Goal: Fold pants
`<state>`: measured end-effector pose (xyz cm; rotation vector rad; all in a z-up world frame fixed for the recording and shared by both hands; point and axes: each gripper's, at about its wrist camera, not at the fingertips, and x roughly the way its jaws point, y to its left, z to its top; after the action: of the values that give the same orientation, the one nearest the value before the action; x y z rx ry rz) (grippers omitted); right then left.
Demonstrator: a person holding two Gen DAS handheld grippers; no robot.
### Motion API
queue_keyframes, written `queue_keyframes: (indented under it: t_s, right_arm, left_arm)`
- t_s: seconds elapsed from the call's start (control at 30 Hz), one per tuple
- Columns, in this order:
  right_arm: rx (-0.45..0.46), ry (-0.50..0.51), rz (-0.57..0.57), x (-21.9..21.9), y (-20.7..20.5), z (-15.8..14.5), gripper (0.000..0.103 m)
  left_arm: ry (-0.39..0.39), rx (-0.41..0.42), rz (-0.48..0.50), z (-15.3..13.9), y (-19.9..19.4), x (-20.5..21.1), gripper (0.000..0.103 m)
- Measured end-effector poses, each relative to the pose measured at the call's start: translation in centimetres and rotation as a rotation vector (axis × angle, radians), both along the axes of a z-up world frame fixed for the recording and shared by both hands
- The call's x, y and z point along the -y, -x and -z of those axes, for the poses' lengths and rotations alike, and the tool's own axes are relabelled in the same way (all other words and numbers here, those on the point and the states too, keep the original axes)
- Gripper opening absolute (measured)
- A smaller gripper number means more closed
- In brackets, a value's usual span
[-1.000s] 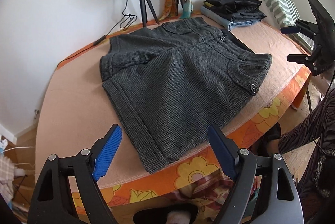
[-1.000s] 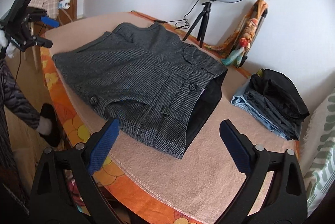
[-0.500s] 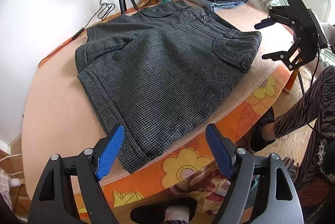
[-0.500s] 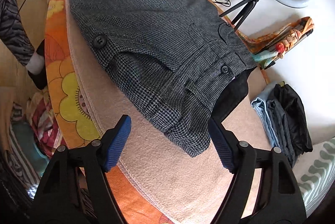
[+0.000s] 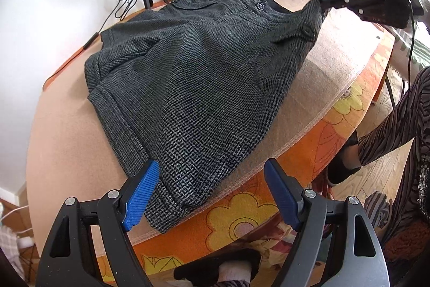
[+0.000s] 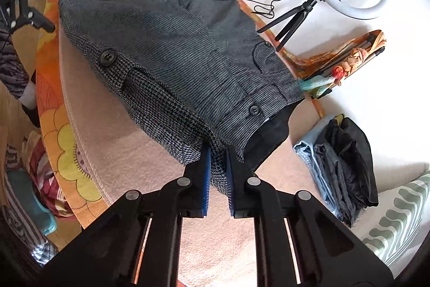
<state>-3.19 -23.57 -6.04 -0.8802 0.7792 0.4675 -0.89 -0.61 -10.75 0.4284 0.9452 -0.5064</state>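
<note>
Two right fingers (image 6: 207, 166) pinch the pants (image 5: 204, 77) waistband; left fingers (image 5: 142, 193) apart beside hem.

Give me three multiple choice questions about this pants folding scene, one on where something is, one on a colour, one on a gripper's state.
1. The folded clothes stack lies:
A. beside the shorts' waistband end
B. on the floor
C. on top of the shorts

2. The gripper pads are:
A. red
B. blue
C. green

3. The right gripper is:
A. wide open
B. out of view
C. shut on the grey shorts

Answers: 1 A, it sits on the pink cover past the waistband; 2 B, pads show blue; 3 C, the waistband corner is pinched.
</note>
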Motion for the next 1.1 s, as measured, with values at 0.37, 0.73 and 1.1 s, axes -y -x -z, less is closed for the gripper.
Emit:
queue_keyframes:
  t_s: [0.37, 0.73, 1.1]
  right_arm:
    - [0.047, -0.096, 0.044, 0.2, -1.1, -3.5, 0.01]
    - [0.048, -0.139, 0.082, 1.2, -0.5, -3.6, 0.01]
    - [0.134, -0.295, 0.143, 3.6, -0.3, -9.5, 0.009]
  left_arm:
    - [-0.125, 0.045, -0.085, 0.9, -1.2, -1.0, 0.08]
    - [-0.103, 0.165, -0.012, -2.6, -2.6, -1.2, 0.013]
    - [-0.014, 0.327, 0.031, -13.0, -3.4, -1.9, 0.009]
